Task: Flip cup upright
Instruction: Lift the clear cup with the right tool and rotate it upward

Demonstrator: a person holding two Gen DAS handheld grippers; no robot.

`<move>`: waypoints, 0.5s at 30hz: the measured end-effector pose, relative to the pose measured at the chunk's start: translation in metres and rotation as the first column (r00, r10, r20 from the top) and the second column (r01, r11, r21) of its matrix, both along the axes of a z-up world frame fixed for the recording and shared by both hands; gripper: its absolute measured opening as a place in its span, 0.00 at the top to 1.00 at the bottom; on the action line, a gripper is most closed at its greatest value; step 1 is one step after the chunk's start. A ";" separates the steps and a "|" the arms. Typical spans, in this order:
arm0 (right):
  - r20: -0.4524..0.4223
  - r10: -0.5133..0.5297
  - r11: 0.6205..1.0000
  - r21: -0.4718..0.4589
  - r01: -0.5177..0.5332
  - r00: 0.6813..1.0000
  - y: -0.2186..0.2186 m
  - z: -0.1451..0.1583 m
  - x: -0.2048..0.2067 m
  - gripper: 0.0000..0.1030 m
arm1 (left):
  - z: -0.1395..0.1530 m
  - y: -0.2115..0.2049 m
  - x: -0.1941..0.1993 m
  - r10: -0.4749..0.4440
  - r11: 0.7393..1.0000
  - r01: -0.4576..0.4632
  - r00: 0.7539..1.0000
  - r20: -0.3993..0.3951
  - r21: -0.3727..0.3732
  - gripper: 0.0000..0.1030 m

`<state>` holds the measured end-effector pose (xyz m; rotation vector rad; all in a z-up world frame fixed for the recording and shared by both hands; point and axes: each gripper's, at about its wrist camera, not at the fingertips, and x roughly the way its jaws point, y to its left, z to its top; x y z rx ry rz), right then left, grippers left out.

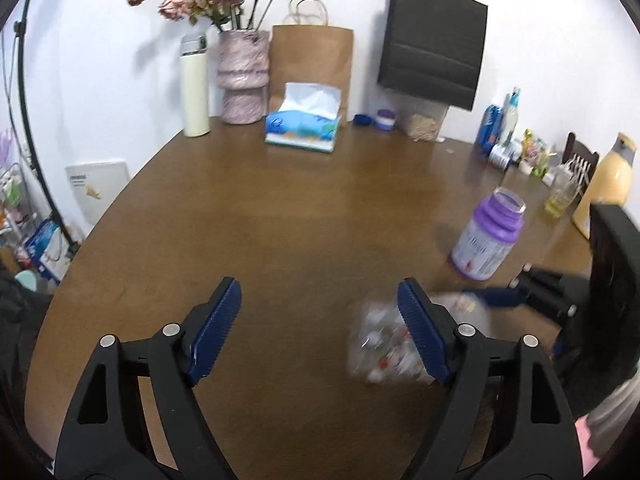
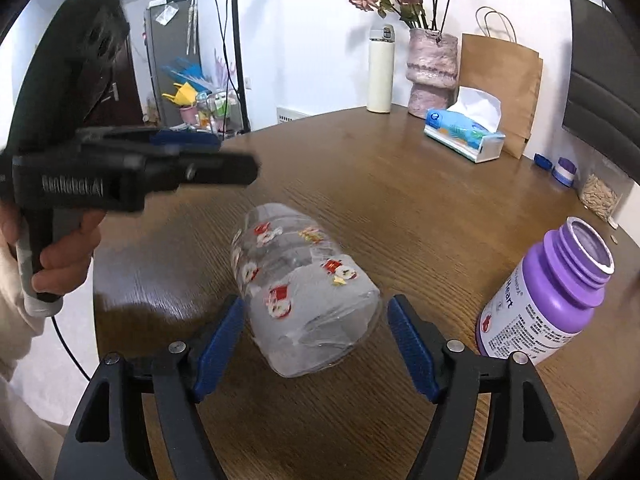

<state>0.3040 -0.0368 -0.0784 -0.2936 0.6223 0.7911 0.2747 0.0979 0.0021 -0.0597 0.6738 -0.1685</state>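
Observation:
A clear plastic cup [image 2: 304,288] with red and white stickers lies on its side on the brown wooden table [image 2: 400,200]. My right gripper [image 2: 314,308] is open, its blue pads either side of the cup's near end without closing on it. My left gripper [image 1: 318,300] is open and empty above the table. The cup shows blurred in the left wrist view [image 1: 384,344], partly behind the right pad. The left gripper also shows in the right wrist view [image 2: 224,160], left of the cup and higher. The right gripper shows in the left wrist view [image 1: 496,296] by the cup.
An open purple bottle [image 2: 548,296] stands just right of the cup. At the back stand a white flask [image 2: 380,72], a pink vase with dried roses [image 2: 432,72], a tissue box [image 2: 466,128] and a brown paper bag [image 2: 504,80]. Small jars and bottles [image 1: 512,144] line the right edge.

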 end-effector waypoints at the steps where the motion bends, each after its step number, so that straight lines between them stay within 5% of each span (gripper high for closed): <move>1: 0.013 -0.004 1.000 -0.004 0.004 1.000 0.000 0.000 -0.002 0.23 | 0.001 -0.006 0.004 -0.020 1.000 0.020 1.000 -0.003 0.001 0.25; 6: 0.044 -0.053 0.998 -0.025 0.054 0.998 -0.010 -0.001 -0.008 0.23 | -0.018 -0.028 0.016 -0.013 0.995 0.019 0.998 -0.064 0.102 0.26; 15: 0.040 -0.175 0.984 -0.001 0.176 0.984 -0.027 0.000 0.006 0.23 | -0.018 -0.028 -0.005 -0.025 0.997 0.030 0.996 -0.081 0.067 0.26</move>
